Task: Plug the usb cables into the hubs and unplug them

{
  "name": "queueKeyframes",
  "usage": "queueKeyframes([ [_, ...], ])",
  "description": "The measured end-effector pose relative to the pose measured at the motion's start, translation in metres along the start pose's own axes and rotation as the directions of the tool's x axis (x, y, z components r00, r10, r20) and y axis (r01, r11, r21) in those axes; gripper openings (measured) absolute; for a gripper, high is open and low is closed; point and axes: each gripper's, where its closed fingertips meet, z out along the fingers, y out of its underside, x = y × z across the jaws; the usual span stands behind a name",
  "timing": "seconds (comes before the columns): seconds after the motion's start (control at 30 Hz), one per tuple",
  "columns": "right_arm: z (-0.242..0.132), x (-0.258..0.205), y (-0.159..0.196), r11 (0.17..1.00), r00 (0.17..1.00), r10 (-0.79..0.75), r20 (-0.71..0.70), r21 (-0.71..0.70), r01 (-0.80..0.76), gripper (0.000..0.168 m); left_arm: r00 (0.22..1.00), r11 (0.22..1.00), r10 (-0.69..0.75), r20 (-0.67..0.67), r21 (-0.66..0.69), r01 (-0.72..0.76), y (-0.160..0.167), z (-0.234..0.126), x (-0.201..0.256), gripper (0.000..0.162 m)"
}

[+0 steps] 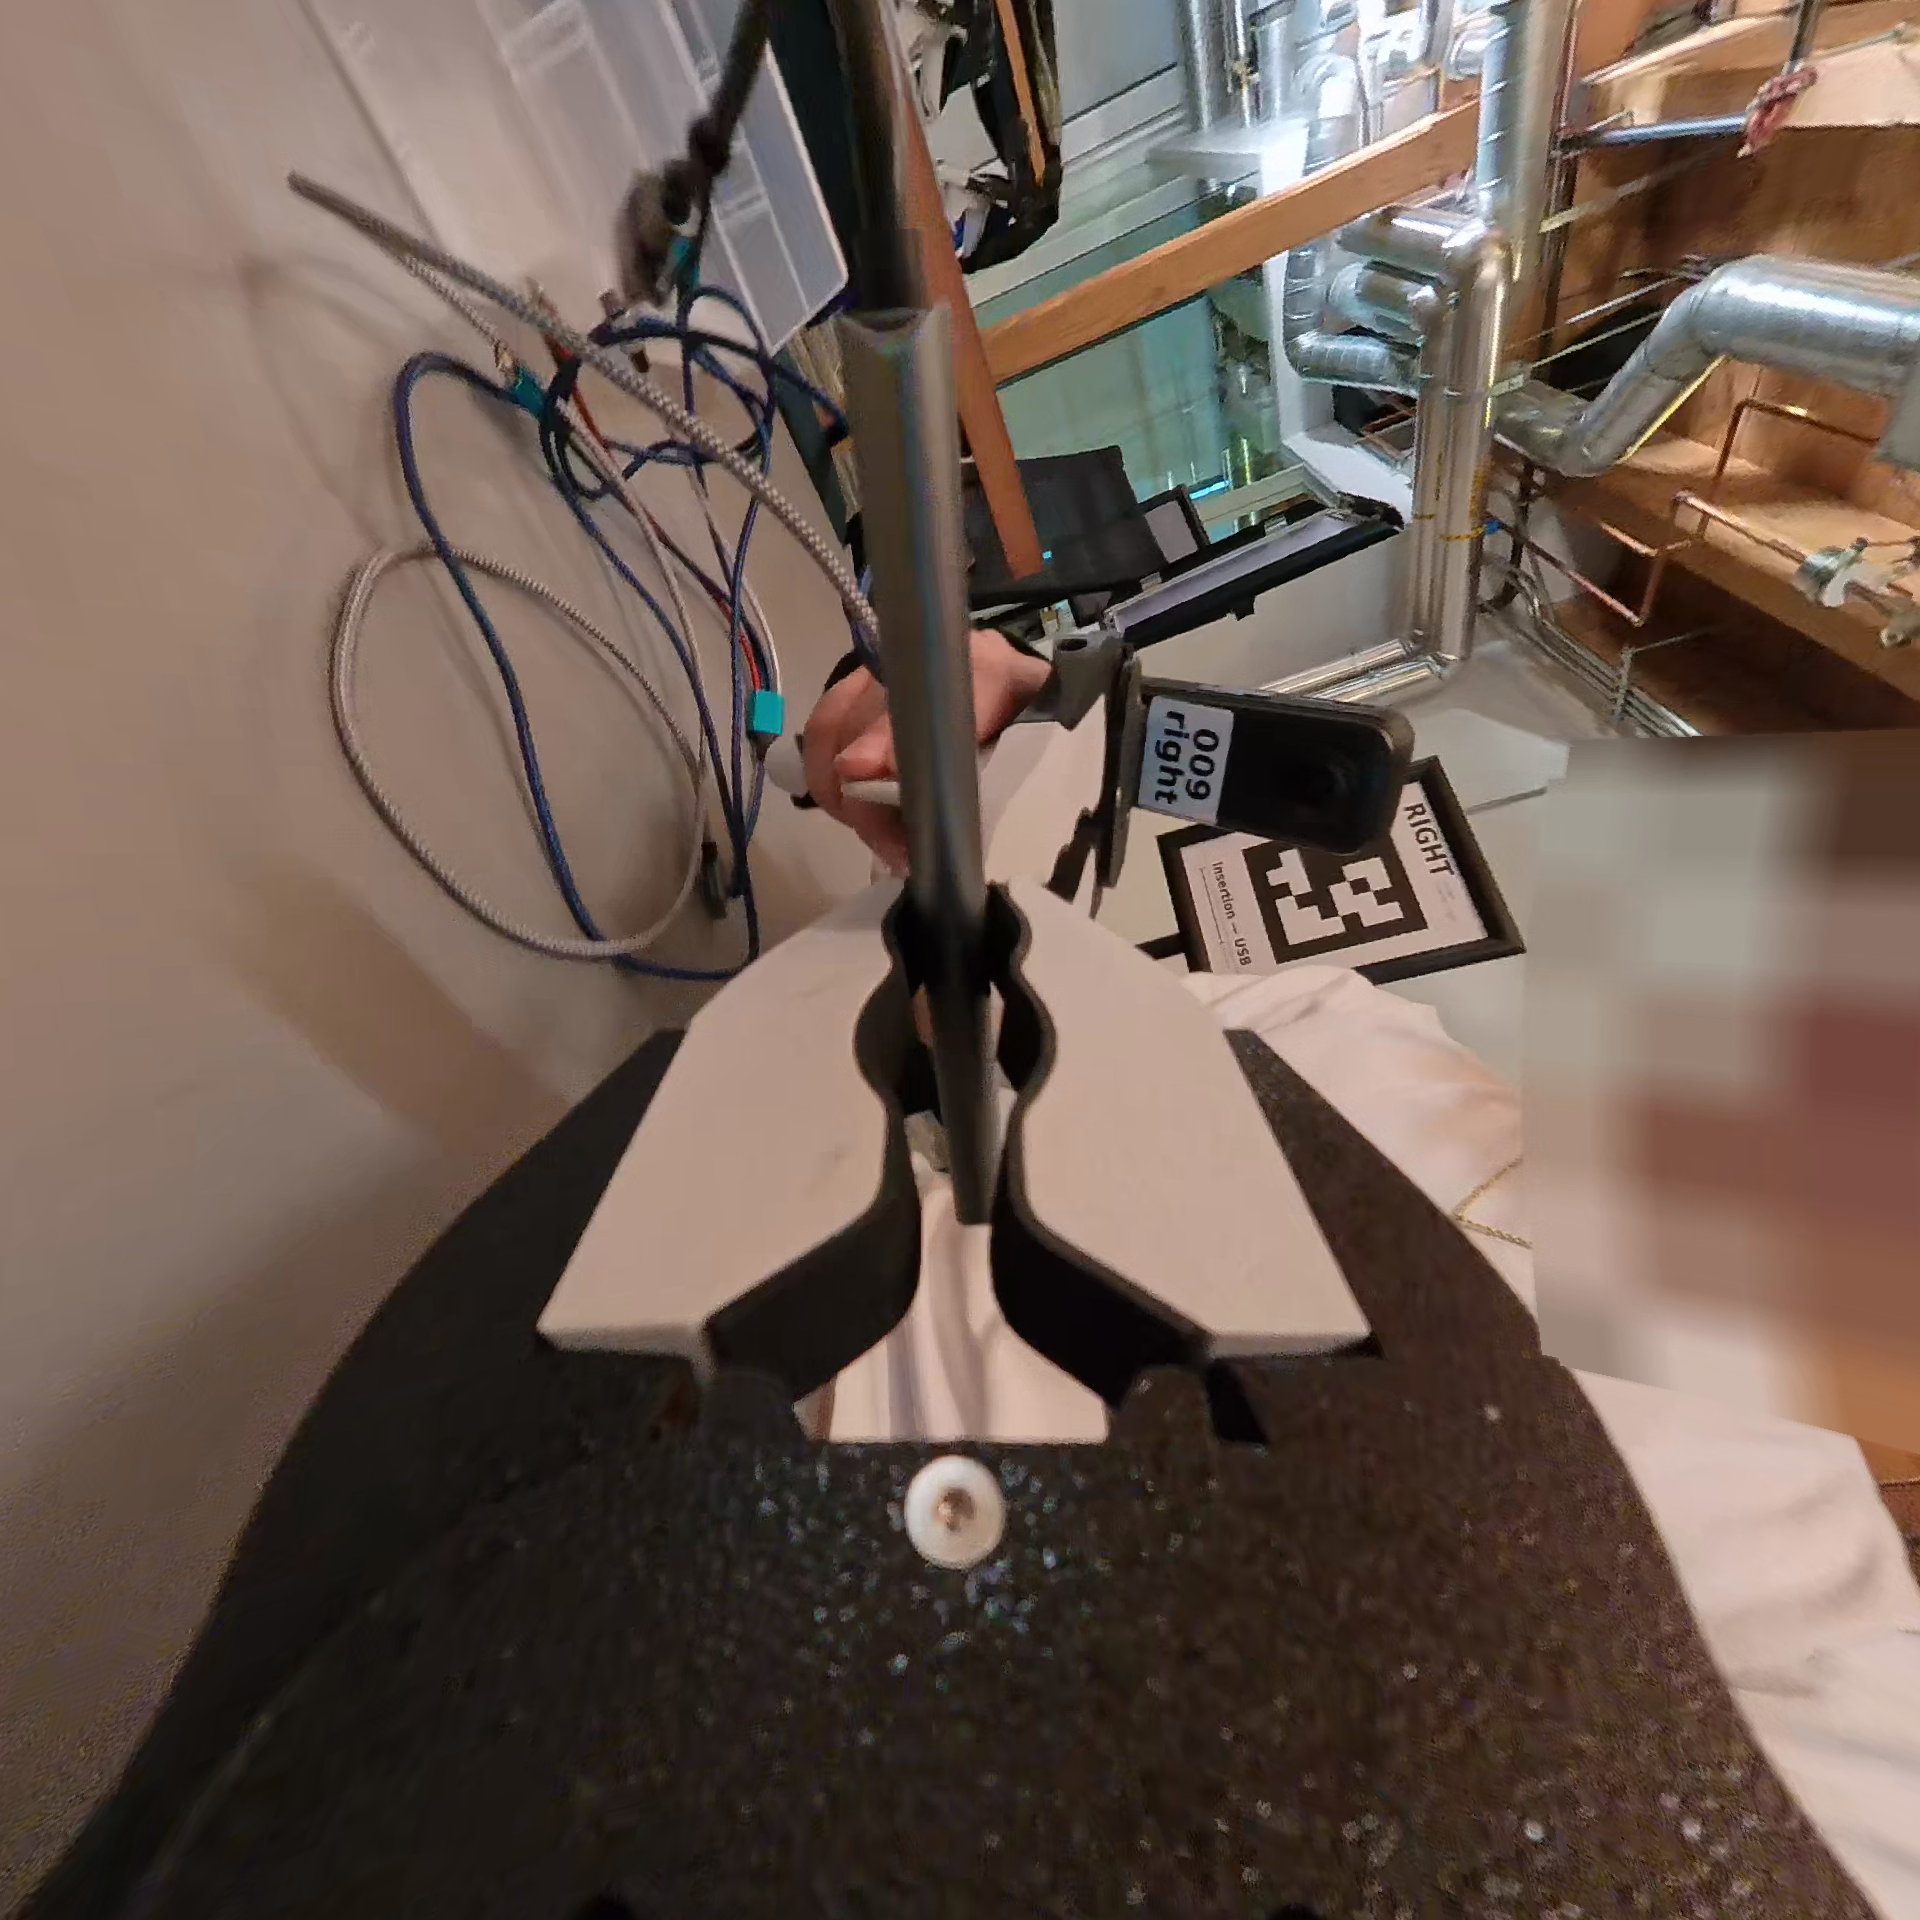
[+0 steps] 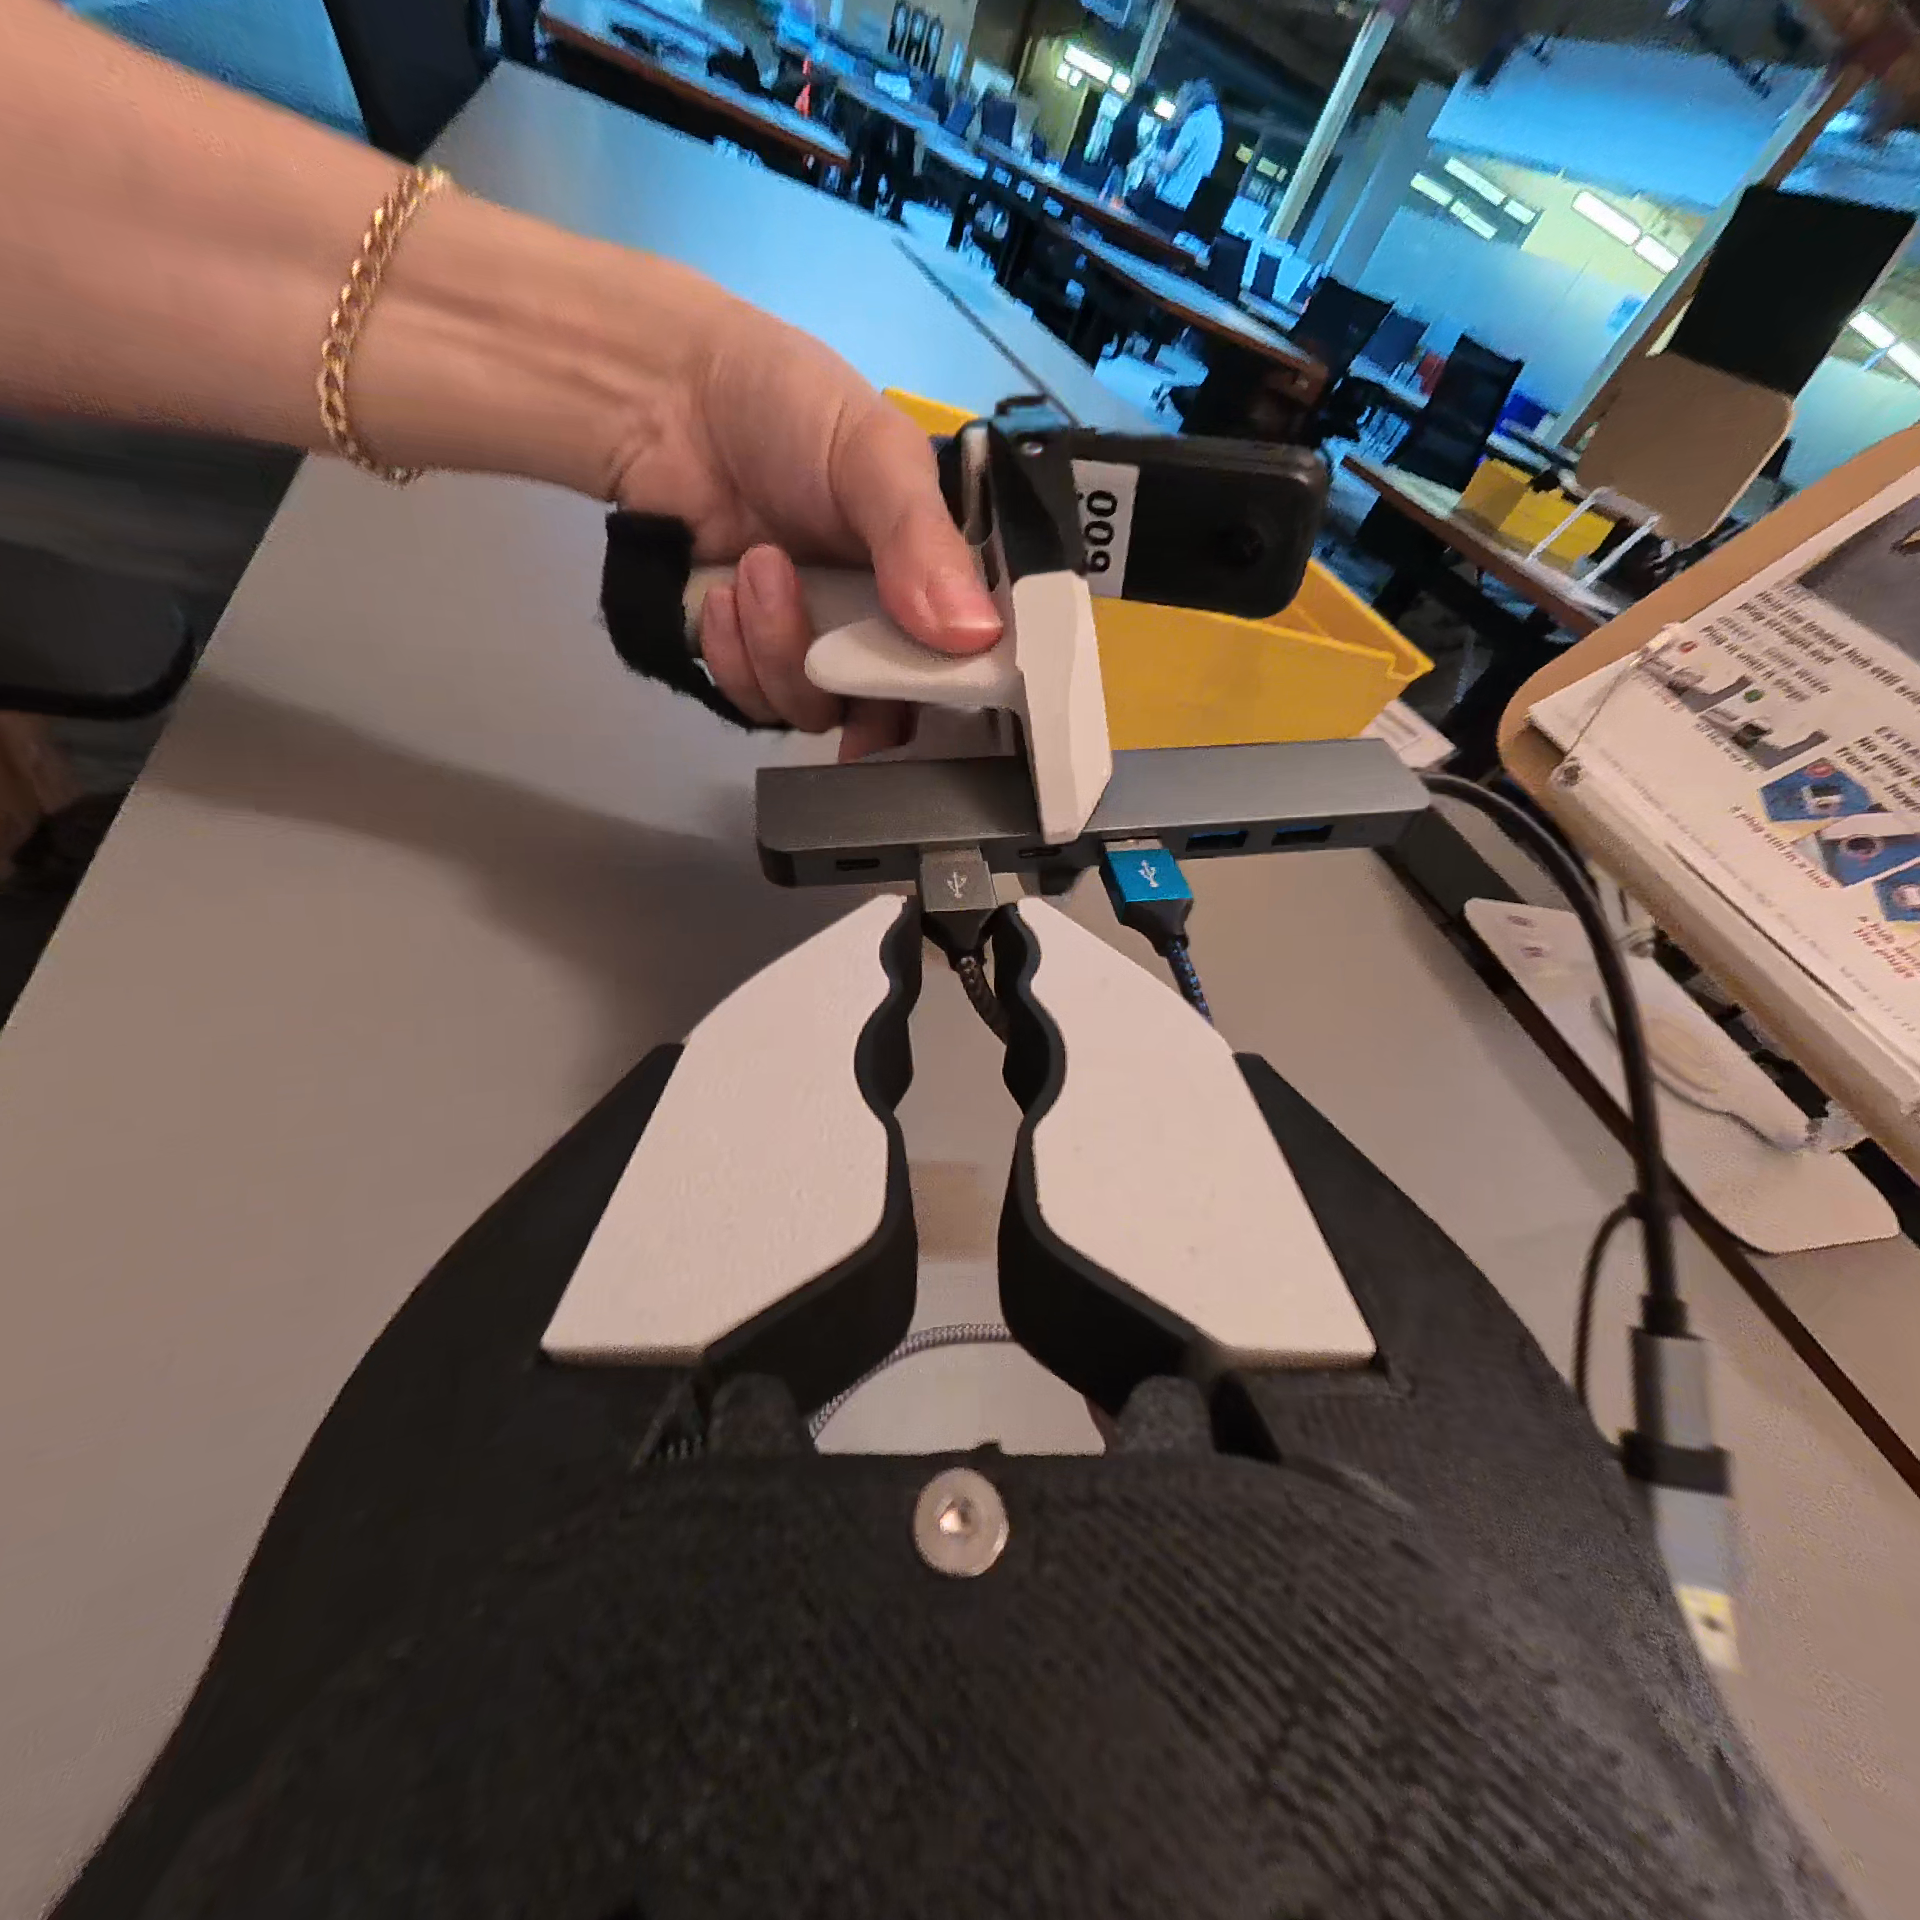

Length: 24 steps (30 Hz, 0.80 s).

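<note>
My left gripper (image 1: 951, 925) is shut on a grey USB hub (image 1: 914, 644) and holds it above the table; in its own view the hub shows edge-on. In the right wrist view the hub (image 2: 1247, 795) lies crosswise, with a white left finger (image 2: 1060, 707) over its top. A silver USB plug (image 2: 956, 883) and a blue USB plug (image 2: 1143, 873) sit in its front ports. My right gripper (image 2: 958, 930) is shut on the silver plug's black boot, and its braided cable runs back between the fingers. Two blue ports to the right are empty.
Loose blue, silver and red cables (image 1: 623, 582) lie on the table. The hub's black lead (image 2: 1621, 1039) runs to an adapter (image 2: 1683, 1455) on the right. A yellow bin (image 2: 1268, 665) stands behind the hub. A clipboard with a printed sheet (image 2: 1766, 727) leans at the right. A framed marker card (image 1: 1340, 894) stands nearby.
</note>
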Motion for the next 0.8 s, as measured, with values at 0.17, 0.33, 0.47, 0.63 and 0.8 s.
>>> queueKeyframes([
  [0.17, 0.007, -0.005, 0.011, 0.998, 0.999, 0.026, 0.032, -0.062, -0.024, 0.014, 0.993, 0.993, -0.116, -0.026, -0.017, 0.116, 0.007, -0.006, -0.013, 0.009],
  [0.33, -0.001, -0.007, 0.021, 0.994, 0.994, 0.054, 0.095, -0.101, -0.045, 0.014, 0.994, 0.991, -0.108, -0.004, -0.08, 0.108, 0.015, -0.001, -0.018, 0.01],
  [0.47, -0.007, -0.01, 0.026, 0.989, 0.991, 0.01, 0.132, -0.151, 0.01, 0.013, 0.996, 0.987, -0.091, 0.021, -0.135, 0.093, 0.021, 0.003, -0.02, 0.01],
  [0.63, -0.015, -0.02, 0.024, 0.98, 0.975, -0.079, 0.21, -0.16, 0.114, 0.007, 0.997, 0.971, -0.074, 0.03, -0.228, 0.079, 0.032, 0.006, -0.015, 0.01],
  [0.8, -0.029, -0.021, 0.02, 0.976, 0.962, -0.1, 0.253, -0.165, 0.145, 0.007, 0.998, 0.937, 0.015, 0.067, -0.349, 0.009, 0.04, 0.008, -0.002, 0.01],
])
